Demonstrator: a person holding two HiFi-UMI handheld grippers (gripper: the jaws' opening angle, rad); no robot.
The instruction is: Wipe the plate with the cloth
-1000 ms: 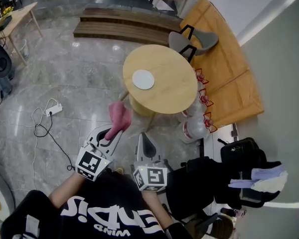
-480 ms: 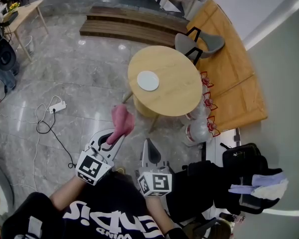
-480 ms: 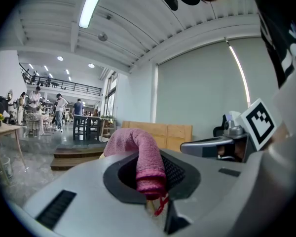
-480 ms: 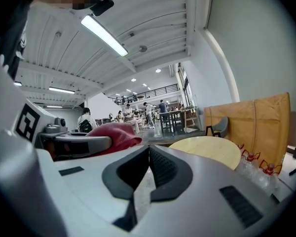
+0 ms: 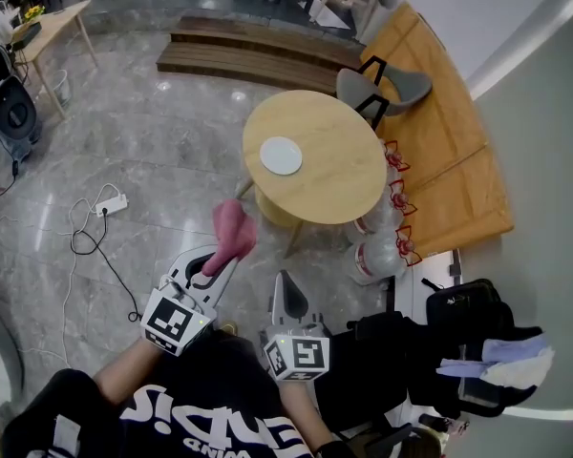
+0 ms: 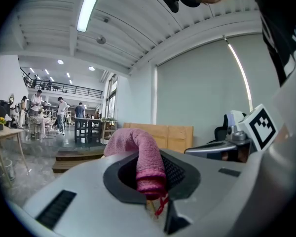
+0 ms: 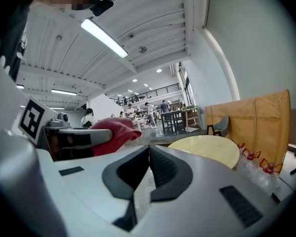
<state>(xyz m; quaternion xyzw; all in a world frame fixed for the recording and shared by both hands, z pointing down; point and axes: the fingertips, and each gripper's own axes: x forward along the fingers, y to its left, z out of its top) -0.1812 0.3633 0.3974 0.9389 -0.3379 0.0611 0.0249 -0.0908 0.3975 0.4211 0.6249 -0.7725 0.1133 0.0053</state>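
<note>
In the last second I have only drifted slightly toward the round worktop (image 5: 339,175). The plate (image 5: 281,155) on it lies well ahead, untouched. My left gripper (image 5: 218,260) stays with fingers clenched on the pink cloth (image 5: 231,229), and my right gripper (image 5: 285,289) is pressed together, empty. Wiping hasn't begun.

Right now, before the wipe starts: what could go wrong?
1. The left gripper pinches the cloth by one end; the loose bulk may slip out under pressure.
2. The plate lies unheld near the table edge, and the right gripper is shut and empty; a wipe could push it off.
3. The power strip and its floor cable may snag feet.
</note>
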